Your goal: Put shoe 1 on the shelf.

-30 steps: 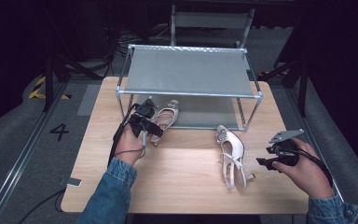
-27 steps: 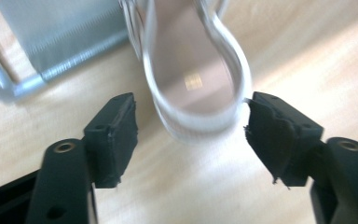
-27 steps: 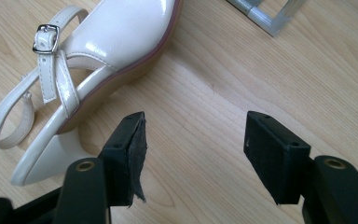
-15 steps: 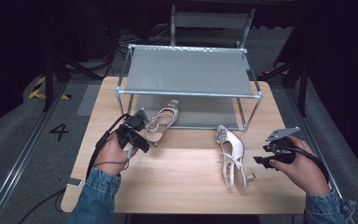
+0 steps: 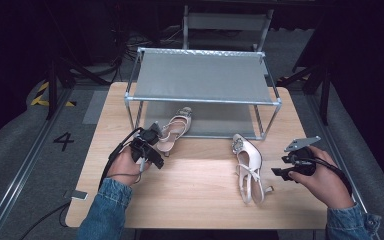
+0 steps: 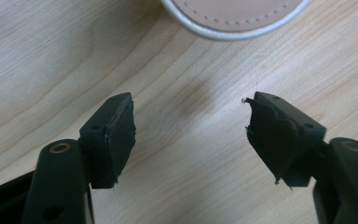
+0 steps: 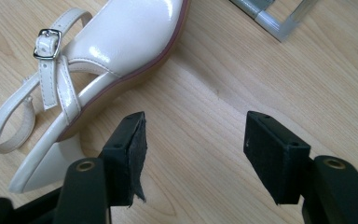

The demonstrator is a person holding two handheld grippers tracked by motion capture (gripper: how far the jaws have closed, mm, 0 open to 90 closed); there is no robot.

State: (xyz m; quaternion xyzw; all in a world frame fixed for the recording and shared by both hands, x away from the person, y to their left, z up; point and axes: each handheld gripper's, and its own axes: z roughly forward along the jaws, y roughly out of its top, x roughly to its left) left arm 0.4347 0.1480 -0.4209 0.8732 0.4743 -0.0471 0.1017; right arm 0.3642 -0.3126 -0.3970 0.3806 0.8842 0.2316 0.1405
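Two pale cream strappy heeled shoes lie on the wooden table (image 5: 200,200). The left shoe (image 5: 175,129) rests with its toe under the rack's front edge; its rounded sole edge (image 6: 233,16) lies just beyond my left gripper (image 6: 189,119). That left gripper (image 5: 150,141) sits just left of the shoe, open and empty over bare wood. The right shoe (image 5: 247,165) lies lengthwise in front of the rack's right leg, and its buckled strap (image 7: 46,44) is up. My right gripper (image 5: 281,165) hovers a short way to its right, open and empty (image 7: 193,135), apart from the shoe (image 7: 121,42).
A metal-framed rack (image 5: 202,75) with a grey mesh top shelf stands at the table's back half; its right front leg (image 7: 270,16) is near the right gripper. A chair (image 5: 225,22) stands behind the table. Black cables trail from both grippers.
My left gripper has drawn back from the left shoe toward the person and a little left, with its jaws empty. The shoes and the right gripper have hardly moved.
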